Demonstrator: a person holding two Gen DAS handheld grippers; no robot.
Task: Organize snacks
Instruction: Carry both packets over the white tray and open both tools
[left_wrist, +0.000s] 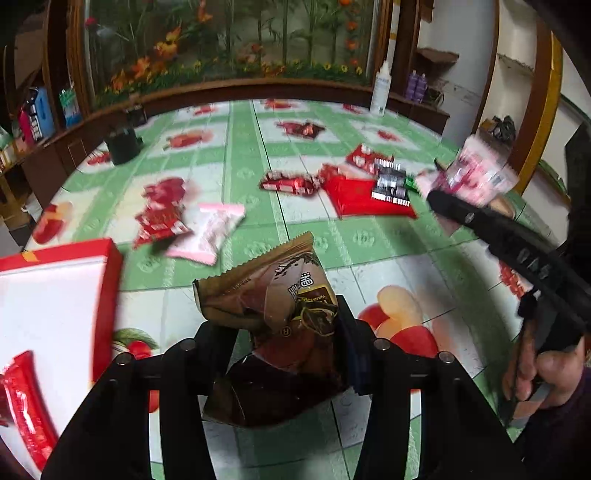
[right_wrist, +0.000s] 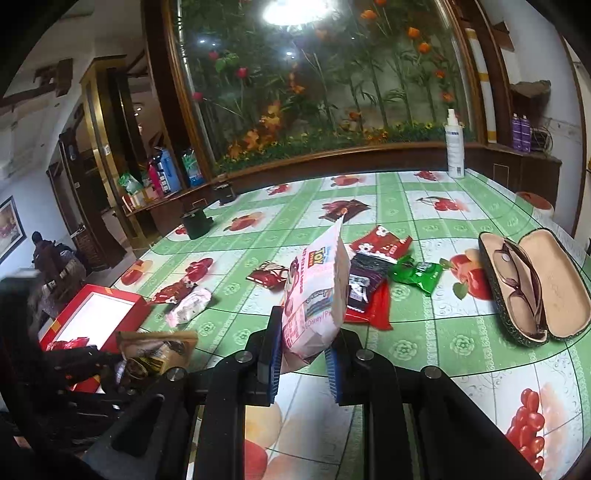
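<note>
Both tongs have a snack in them right now. The left tongs (left_wrist: 280, 332) are clamped on a crinkly brown packet (left_wrist: 280, 295), which sticks up between the jaws, lifted off the counter (left_wrist: 332, 251). The right tongs (right_wrist: 301, 363) are pinched tight on a pink and white packet (right_wrist: 317, 291) with cartoon print, standing upright between the blue pads (right_wrist: 271, 369).

Over on the left side of the counter sits a red box (left_wrist: 107, 295) with a white inside, and one red wrapper (left_wrist: 26, 398) is lying in it. Just beyond the box are a red packet (left_wrist: 159, 218) and a pale pink one (left_wrist: 210, 229), touching each other.

Near the middle of the counter there's a little heap: a flat red packet (right_wrist: 376, 310) underneath, a dark purple-black one (right_wrist: 364, 280) on top, a red packet with white flowers (right_wrist: 384, 240) behind, and a green packet (right_wrist: 417, 273) just beside them. Another small red one (right_wrist: 267, 275) lies to the left of the heap, apart from it. There's a dark wrapper (right_wrist: 345, 208) farther back too, though it's kinda hard to tell from the printed tablecloth.

Off to the right, an open glasses case (right_wrist: 535, 288) with glasses (right_wrist: 517, 269) in it. A white spray bottle (right_wrist: 453, 144) stands at the far edge.
</note>
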